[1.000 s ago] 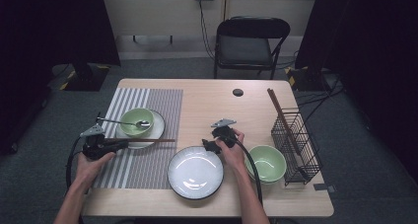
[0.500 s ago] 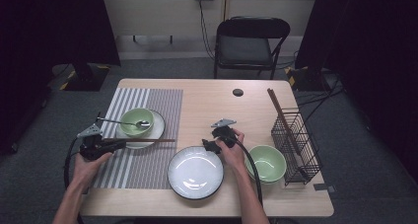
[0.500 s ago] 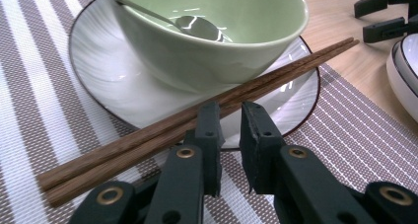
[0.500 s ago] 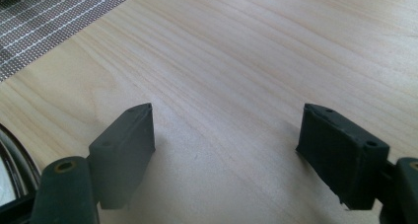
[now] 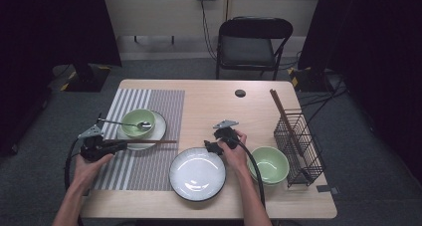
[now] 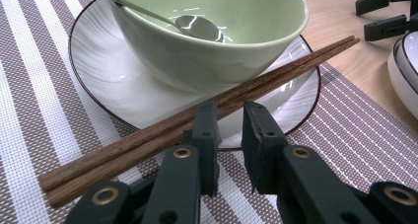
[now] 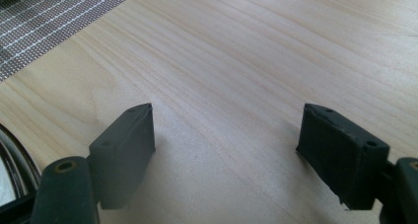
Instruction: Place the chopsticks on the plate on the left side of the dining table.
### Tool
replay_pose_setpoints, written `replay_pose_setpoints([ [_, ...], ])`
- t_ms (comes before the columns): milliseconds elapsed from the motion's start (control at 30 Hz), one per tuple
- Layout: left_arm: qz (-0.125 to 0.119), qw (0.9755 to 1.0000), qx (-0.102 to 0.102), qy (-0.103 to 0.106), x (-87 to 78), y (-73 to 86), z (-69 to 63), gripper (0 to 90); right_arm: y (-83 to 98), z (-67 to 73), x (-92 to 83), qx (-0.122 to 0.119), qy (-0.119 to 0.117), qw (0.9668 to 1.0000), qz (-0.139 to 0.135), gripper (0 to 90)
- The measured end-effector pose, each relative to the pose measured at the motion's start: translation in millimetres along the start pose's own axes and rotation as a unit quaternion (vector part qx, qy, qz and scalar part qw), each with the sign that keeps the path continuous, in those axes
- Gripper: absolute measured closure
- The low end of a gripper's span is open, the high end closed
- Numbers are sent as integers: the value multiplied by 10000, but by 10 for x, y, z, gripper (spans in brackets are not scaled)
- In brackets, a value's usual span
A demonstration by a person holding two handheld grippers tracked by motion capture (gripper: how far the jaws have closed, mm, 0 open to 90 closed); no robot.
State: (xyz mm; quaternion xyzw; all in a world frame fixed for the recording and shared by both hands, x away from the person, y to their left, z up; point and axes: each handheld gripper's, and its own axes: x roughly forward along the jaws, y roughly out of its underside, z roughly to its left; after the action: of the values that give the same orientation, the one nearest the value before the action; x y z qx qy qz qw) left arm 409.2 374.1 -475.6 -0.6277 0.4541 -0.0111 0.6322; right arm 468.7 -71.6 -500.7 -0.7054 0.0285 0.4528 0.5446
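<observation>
Wooden table (image 5: 209,99) from above: your left gripper (image 5: 117,145) sits on the striped mat (image 5: 149,106) at the chopsticks (image 5: 149,142) — they lie across the saucer (image 5: 158,129) under the green bowl (image 5: 135,122). Left gripper view: jaws slightly apart, chopsticks just ahead. Right gripper view: your right gripper (image 7: 226,150) hangs over bare wood — jaws wide apart.
</observation>
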Motion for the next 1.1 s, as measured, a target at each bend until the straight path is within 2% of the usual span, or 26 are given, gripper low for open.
replay_pose_setpoints([
  [100, -145, 9999, -34, 83, -74, -40, 5, 728, 1, 2, -1, 14, -1, 10000, -4, 212],
  [167, -336, 9993, -123, 140, -133, -59, 17, 701, 1, 1, -1, 9, 10, 10000, -3, 212],
  [233, -379, 9990, -198, 142, -166, -60, 35, 668, 2, 2, -2, 19, 13, 10000, -1, 213],
  [333, -373, 9990, -242, 48, -207, -46, 64, 609, 2, 4, -2, 26, 7, 10000, -4, 213],
  [467, -473, 9985, -203, -208, -339, -29, 132, 493, 3, 2, -3, 19, 10, 10000, -3, 213],
  [567, -507, 9977, -312, -315, -413, 5, 185, 412, 3, 2, -3, 20, 8, 10000, -3, 213],
  [600, -441, 9979, -287, -375, -434, 15, 204, 378, 3, 2, -3, 15, 10, 10000, -4, 213],
  [767, -400, 9968, -490, -486, -439, 53, 261, 248, 3, 2, -2, 16, 9, 10000, -5, 213],
  [867, -255, 9975, -439, -488, -406, 58, 264, 186, 3, 3, -2, 21, 3, 10000, -8, 213],
  [967, -153, 9979, -388, -503, -367, 91, 271, 157, 3, 2, -3, 20, 8, 10000, -2, 213],
  [1067, -8, 9977, -317, -597, -331, 101, 266, 187, 3, 2, -3, 14, 10, 10000, -4, 213],
  [1100, -3, 9979, -324, -555, -321, 103, 266, 198, 3, 4, -2, 28, 4, 10000, -6, 214],
])
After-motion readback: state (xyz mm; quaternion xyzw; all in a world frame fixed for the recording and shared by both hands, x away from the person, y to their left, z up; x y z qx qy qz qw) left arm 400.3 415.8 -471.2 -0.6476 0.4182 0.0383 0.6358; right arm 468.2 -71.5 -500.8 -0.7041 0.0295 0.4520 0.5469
